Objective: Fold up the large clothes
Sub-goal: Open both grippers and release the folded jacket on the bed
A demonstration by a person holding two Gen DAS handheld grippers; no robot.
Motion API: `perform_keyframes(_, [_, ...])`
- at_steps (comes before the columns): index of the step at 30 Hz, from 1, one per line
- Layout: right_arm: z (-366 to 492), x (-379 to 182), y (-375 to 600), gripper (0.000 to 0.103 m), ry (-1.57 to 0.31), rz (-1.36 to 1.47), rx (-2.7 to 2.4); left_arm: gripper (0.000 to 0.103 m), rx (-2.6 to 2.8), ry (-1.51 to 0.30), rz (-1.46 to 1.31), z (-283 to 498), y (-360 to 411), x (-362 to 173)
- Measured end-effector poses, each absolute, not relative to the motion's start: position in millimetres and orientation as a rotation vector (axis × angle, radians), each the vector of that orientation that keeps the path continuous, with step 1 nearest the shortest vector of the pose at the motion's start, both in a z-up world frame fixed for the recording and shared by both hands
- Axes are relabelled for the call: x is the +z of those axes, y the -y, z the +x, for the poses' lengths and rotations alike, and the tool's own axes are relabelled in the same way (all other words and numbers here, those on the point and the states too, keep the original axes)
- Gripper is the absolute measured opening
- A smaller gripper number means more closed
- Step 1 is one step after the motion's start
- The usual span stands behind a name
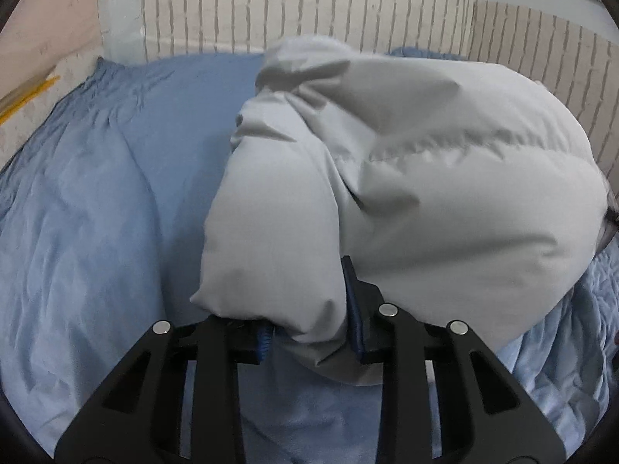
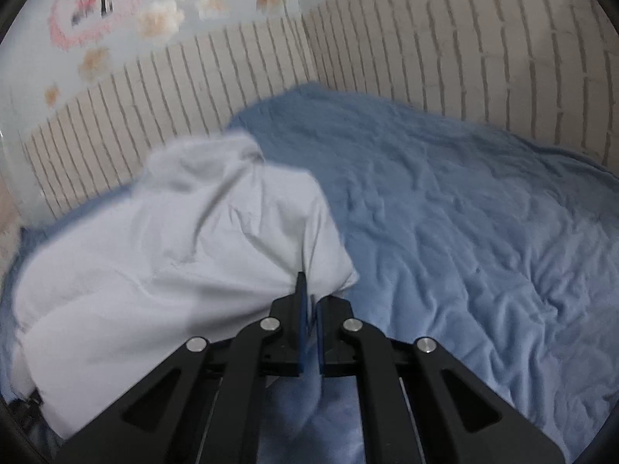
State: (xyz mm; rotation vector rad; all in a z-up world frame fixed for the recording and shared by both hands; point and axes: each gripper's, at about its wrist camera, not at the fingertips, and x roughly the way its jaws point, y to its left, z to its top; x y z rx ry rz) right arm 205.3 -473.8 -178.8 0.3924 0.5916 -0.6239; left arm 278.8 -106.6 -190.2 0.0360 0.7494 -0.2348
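A pale grey puffy jacket (image 1: pixel 425 178) lies bunched on a blue bedspread (image 1: pixel 96 201). My left gripper (image 1: pixel 309 309) is shut on a thick fold of the jacket's near edge, its blue pads pressed into the fabric. In the right wrist view the same jacket (image 2: pixel 162 263) fills the left half. My right gripper (image 2: pixel 309 301) is shut tight on a thin pinch of the jacket's right edge, over the blue bedspread (image 2: pixel 483 251). The jacket's underside and sleeves are hidden in the folds.
A white brick-pattern wall (image 1: pixel 309 4) runs along the far side of the bed, and it meets a second such wall at a corner in the right wrist view (image 2: pixel 305 50). A wall with pink and orange stickers (image 2: pixel 127 4) rises above.
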Motion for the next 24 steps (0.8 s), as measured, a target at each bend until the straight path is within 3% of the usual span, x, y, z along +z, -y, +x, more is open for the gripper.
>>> perform_keyframes(2, [197, -183, 472, 0.015, -0.586, 0.415, -0.638, 0.032, -0.233, -0.759, 0.023, 277, 102, -191])
perform_keyframes(5, [177, -176, 460, 0.041, -0.565, 0.403, -0.636, 0.057, -0.185, -0.753, -0.031, 271, 80, -186])
perform_keyframes(6, [164, -170, 450, 0.077, -0.537, 0.36, -0.677, 0.072, -0.156, -0.742, -0.054, 266, 69, -183])
perform_keyframes(7, [151, -169, 443, 0.1, -0.499, 0.334, -0.708, 0.085, -0.132, -0.729, -0.079, 264, 57, -181])
perform_keyframes(9, [120, -154, 423, 0.101, -0.409, 0.295, -0.734, 0.096, -0.063, -0.665, -0.146, 240, 28, -166])
perform_keyframes(15, [53, -94, 337, 0.101, -0.108, 0.081, -0.683, 0.1, 0.14, -0.361, -0.205, 130, -21, -111])
perform_keyframes(20, [44, -65, 300, 0.101, -0.188, 0.173, -0.419, 0.1, 0.075, -0.127, -0.048, 50, -21, -55])
perform_keyframes(24, [27, -75, 248, 0.101, -0.195, -0.069, -0.334, 0.1, 0.011, -0.041, 0.118, 6, -4, -41])
